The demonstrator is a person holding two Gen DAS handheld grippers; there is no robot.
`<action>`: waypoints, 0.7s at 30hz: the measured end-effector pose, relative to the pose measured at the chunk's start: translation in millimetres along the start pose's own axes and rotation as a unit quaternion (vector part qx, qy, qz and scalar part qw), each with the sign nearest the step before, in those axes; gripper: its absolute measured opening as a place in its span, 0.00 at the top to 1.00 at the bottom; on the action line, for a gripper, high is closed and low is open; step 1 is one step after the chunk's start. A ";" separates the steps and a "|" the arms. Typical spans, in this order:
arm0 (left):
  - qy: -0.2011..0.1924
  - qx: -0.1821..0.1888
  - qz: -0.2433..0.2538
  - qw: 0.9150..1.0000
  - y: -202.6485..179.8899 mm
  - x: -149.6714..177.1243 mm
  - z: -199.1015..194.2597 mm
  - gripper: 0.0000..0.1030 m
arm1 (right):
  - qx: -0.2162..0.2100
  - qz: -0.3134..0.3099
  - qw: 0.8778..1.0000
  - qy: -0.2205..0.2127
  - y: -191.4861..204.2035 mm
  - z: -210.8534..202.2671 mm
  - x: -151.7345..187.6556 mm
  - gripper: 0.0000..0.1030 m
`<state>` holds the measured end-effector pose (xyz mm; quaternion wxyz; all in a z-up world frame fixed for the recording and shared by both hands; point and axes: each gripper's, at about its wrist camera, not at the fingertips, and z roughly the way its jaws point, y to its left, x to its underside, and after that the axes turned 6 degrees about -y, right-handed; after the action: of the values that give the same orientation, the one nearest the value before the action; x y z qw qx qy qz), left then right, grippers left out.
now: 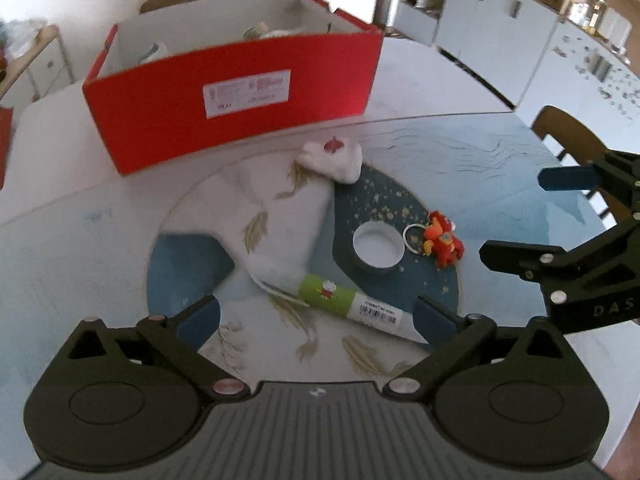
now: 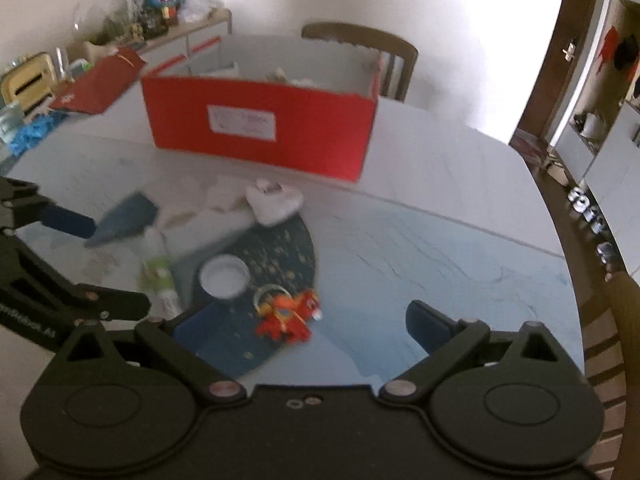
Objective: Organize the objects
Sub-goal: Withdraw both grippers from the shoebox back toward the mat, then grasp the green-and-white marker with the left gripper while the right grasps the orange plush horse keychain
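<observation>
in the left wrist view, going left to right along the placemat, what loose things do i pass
green tube → white lid → white ring → red and orange toy figure

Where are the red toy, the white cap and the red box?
red toy point(image 2: 286, 318), right wrist view, its orange-red body.
white cap point(image 1: 377, 249), left wrist view, its hollow inside.
red box point(image 1: 232, 120), left wrist view, its front wall.

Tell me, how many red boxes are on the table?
1. The red box stands open at the table's far side, behind the white cap and orange toy. Its walls hide some contents.
</observation>
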<state>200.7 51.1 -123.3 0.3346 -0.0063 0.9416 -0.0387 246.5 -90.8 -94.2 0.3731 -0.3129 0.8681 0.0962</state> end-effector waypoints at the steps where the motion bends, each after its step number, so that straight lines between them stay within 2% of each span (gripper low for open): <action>1: 0.001 -0.005 -0.012 1.000 -0.8 1.7 2.8 0.00 | 0.001 0.003 1.000 0.002 -2.8 2.0 2.3 0.05; 4: 0.010 -0.025 -0.049 0.998 -1.0 3.0 13.0 0.00 | -0.004 0.007 1.000 0.010 -8.7 6.1 9.9 0.06; 7: 0.014 -0.043 -0.063 0.997 -4.1 2.8 20.6 0.00 | -0.011 -0.001 1.000 0.019 -10.2 9.3 16.7 0.07; 14: 0.018 -0.081 -0.042 0.996 -20.0 4.2 35.2 0.00 | -0.022 -0.007 0.999 0.029 -10.0 14.6 23.1 0.08; 21: 0.035 -0.094 -0.036 0.994 -10.9 11.2 39.7 0.00 | -0.035 -0.009 0.999 0.034 -9.4 21.2 22.9 0.09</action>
<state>217.0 37.0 -160.2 0.2982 -0.0702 0.9512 0.0381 252.7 -100.5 -124.7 0.3330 -0.3361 0.8738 0.1122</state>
